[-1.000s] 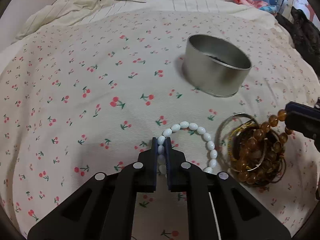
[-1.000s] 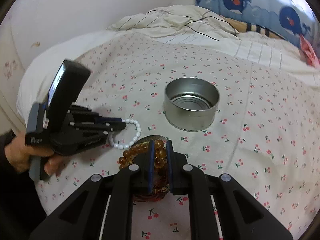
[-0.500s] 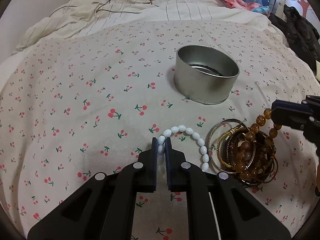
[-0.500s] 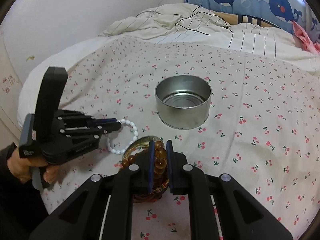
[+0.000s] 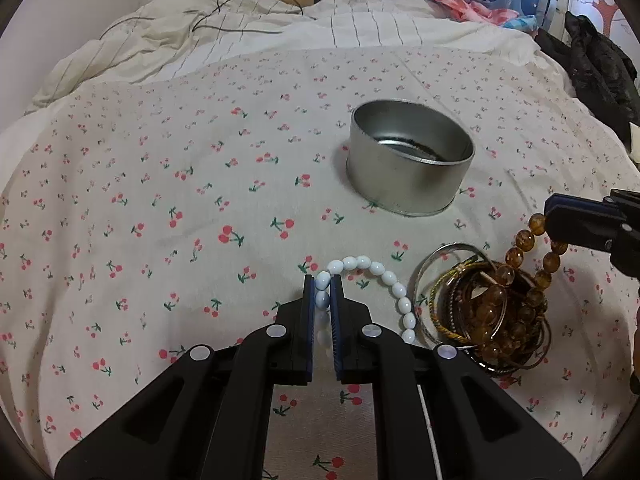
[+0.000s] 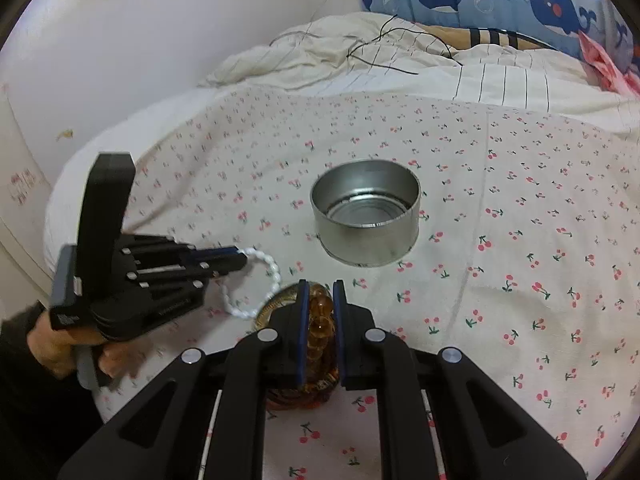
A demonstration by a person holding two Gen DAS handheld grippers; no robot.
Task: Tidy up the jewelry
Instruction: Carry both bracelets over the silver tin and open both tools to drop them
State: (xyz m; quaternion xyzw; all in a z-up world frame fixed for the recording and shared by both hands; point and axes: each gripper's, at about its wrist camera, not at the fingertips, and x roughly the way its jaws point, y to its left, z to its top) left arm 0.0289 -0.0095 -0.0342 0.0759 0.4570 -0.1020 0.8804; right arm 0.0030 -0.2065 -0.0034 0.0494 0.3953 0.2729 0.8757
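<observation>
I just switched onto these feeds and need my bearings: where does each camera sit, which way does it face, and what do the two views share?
Left wrist: on the left gripper, looking down across the cherry-print bedsheet; its fingers pinch the white bead bracelet; the right gripper's tip enters at right.
Right wrist: on the right gripper, facing the same bed; its fingers pinch the amber bead bracelet; the person's left hand shows.
Shared: round metal tin, both bracelets, the bangle pile.
</observation>
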